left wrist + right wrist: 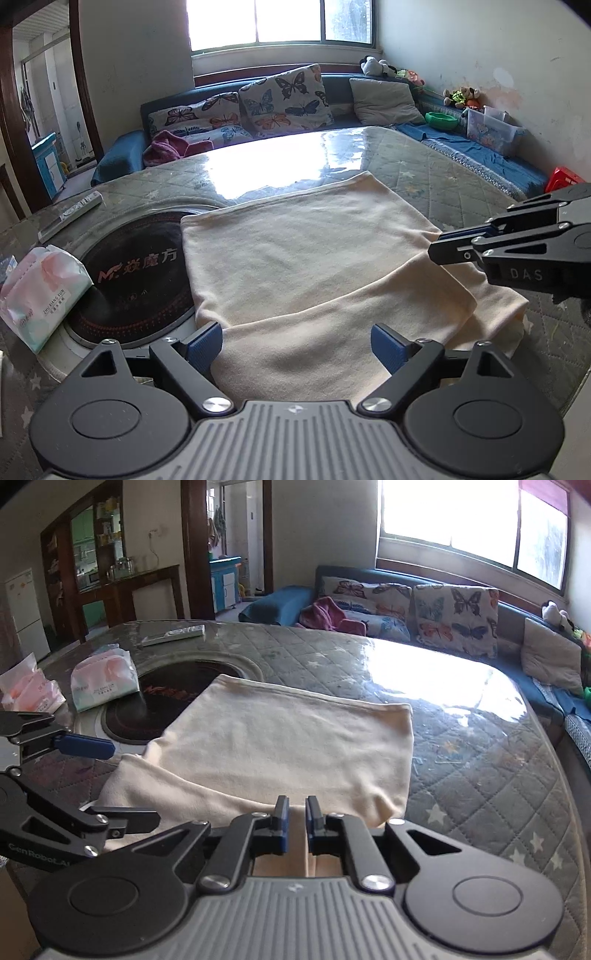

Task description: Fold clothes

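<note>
Cream garment (314,266), folded flat on table (443,184)

Both wrist views close, angled down over table (443,177); shared: cream cloth (314,258), sofa (461,613), window (277,22).

The folded cloth (314,258) was plain cream. The table cover (424,177) beneath it was grey-green, quilted in diamonds and dotted with pale stars. Near the table's left edge, the round cooktop (140,273) was black with red lettering and a ring of red dots. The tissue pack (40,291) beside it was white, washed with pink and pale green. The gripper pads (205,341) were blue on black arms. The sofa cushions (284,99) were cream, printed with butterflies in orange, blue and black.
</note>
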Available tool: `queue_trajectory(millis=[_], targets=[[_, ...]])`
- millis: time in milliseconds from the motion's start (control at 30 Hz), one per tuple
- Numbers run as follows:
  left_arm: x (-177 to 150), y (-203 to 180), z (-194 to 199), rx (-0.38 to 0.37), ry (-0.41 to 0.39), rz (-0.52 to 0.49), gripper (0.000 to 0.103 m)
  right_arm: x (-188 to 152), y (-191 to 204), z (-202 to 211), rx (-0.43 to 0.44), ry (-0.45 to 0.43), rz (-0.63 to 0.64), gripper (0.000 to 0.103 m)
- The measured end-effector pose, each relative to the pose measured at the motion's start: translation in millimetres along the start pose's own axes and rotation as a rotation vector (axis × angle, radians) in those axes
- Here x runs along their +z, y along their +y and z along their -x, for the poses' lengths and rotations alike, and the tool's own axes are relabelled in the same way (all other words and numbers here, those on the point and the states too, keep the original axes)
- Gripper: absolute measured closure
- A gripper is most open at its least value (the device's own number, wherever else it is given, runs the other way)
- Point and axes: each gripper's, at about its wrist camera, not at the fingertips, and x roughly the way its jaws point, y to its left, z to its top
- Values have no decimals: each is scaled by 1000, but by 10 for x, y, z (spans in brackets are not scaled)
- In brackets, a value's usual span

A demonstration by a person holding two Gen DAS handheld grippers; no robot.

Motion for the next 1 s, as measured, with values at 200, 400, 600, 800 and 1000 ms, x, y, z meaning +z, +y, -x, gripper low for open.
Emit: queue_trajectory(millis=[200,400,600,800,1000], targets=[[-2,-17,9,29,0,-20,10,-51,-2,-83,9,24,-4,94],[-1,-19,2,50,1,-29,10,-98,16,-146,6,40,9,93],[-11,8,-11,58,4,-30,9,-152,-20,-241,-20,71,17,93],[-9,53,-59,69,13,-22,9,-67,-48,-135,-7,22,3,93],[-5,38,-105,92,17,-33,9,-15,13,-279,1,14,9,93]])
